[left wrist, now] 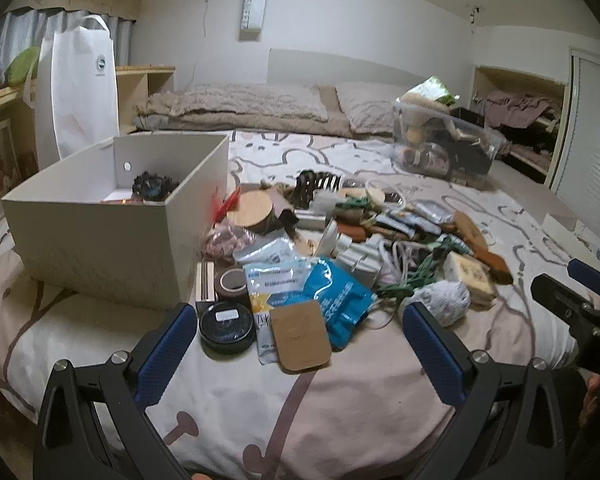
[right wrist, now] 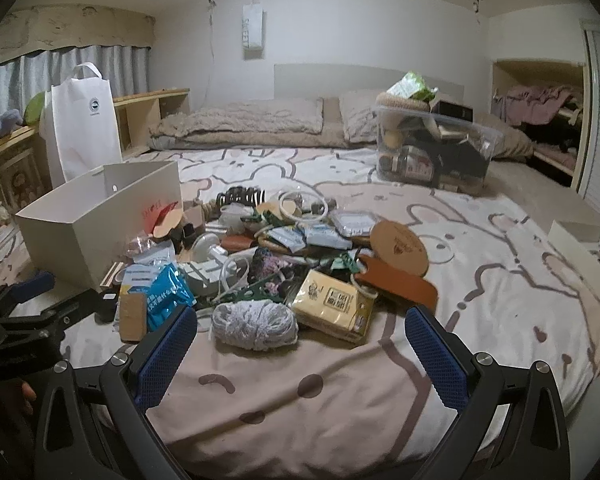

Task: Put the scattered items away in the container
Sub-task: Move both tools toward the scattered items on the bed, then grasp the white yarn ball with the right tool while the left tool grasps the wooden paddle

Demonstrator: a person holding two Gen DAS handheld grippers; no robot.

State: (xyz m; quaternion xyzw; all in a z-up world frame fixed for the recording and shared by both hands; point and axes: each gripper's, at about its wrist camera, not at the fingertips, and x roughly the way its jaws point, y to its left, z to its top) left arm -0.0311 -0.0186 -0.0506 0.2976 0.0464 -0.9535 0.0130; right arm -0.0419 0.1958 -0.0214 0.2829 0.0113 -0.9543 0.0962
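Note:
A white open box (left wrist: 112, 232) stands on the bed at the left, with a dark hair clip (left wrist: 153, 187) inside; it also shows in the right wrist view (right wrist: 96, 216). A heap of small items lies right of it: a black round tin (left wrist: 226, 326), a brown card (left wrist: 300, 336), a blue packet (left wrist: 336, 296), a grey yarn ball (right wrist: 256, 324), a yellow tissue pack (right wrist: 334, 304) and a brown leather case (right wrist: 404, 284). My left gripper (left wrist: 300, 352) is open and empty, just short of the tin and card. My right gripper (right wrist: 300, 354) is open and empty, just short of the yarn ball.
A clear plastic bin (right wrist: 436, 152) full of things stands at the back right of the bed. A white paper bag (left wrist: 78, 88) stands behind the box. Pillows (left wrist: 240, 106) lie along the headboard. A small white box (right wrist: 576, 234) sits near the bed's right edge.

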